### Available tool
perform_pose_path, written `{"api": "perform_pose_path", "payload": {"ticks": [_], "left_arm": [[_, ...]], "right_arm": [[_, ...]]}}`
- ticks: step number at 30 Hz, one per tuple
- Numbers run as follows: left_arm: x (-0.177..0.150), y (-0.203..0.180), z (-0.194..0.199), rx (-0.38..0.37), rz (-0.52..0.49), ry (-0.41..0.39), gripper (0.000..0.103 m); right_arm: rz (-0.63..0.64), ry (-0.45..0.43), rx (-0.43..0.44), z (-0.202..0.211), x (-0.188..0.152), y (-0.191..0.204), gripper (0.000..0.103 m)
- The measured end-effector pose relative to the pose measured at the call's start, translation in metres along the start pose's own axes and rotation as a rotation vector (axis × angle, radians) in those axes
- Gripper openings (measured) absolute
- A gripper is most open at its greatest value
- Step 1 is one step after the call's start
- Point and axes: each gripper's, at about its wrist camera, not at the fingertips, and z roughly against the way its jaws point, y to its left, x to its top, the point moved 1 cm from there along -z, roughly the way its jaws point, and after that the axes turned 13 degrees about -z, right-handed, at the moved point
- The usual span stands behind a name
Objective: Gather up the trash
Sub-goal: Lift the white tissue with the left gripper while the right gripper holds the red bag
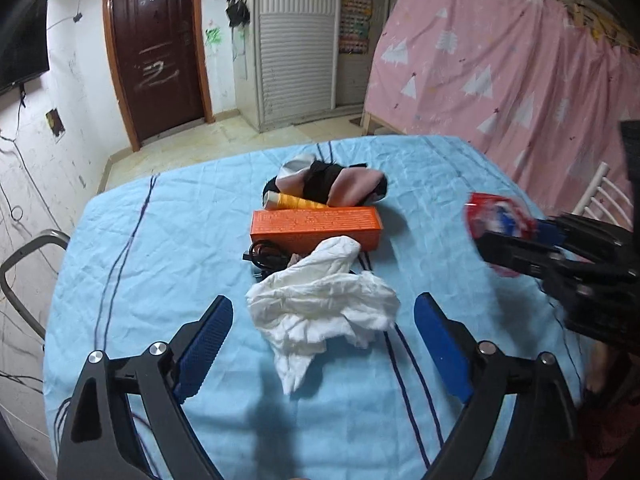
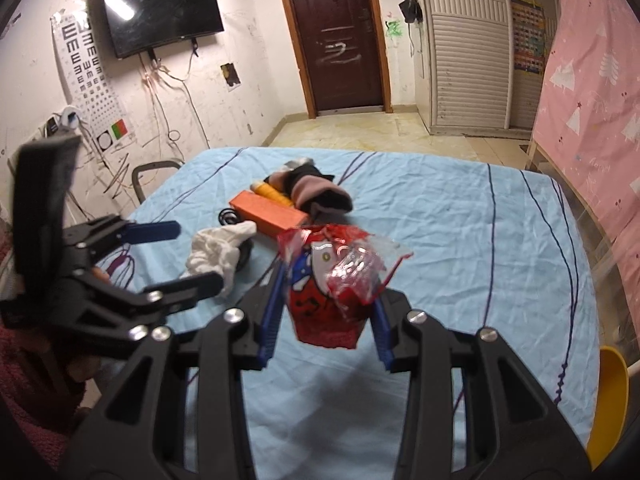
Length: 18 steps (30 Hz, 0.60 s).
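While left jaws gape over tissue (image 1: 320, 312), right jaws pinch red wrapper (image 2: 332, 292).

Both wrist cameras look steeply down, close over the same blue-sheeted table (image 1: 160, 240), towards the door (image 2: 336, 36).

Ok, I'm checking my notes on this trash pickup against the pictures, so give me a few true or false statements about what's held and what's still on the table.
1. The right gripper holds a red snack wrapper. True.
2. The left gripper is clamped on the white tissue. False: its jaws stand wide open, either side of the tissue.
3. The orange box lies on the blue tablecloth. True.
4. The tissue lies beyond the orange box. False: it lies nearer the gripper.
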Motion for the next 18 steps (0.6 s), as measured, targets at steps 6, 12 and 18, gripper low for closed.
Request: {"api": "perform_pose_path", "payload": {"ticks": [6,12,18], "left_arm": [[-0.002,0.000,-0.013,0.012,0.020,0.029,0.035],[0.000,-0.002,0.007,0.052,0.012,-0.021,0.003],[0.006,-0.010,0.021,0.075,-0.006,-0.042,0.000]], "right_arm": [[-0.023,-0.012,-0.001,0.005,-0.002,-0.012,0.037],[-0.048,-0.026,0.011,0.009,-0.002,-0.022,0.037],[-0.065,-0.048,0.023,0.019,-0.004,-0.031,0.037]]}}
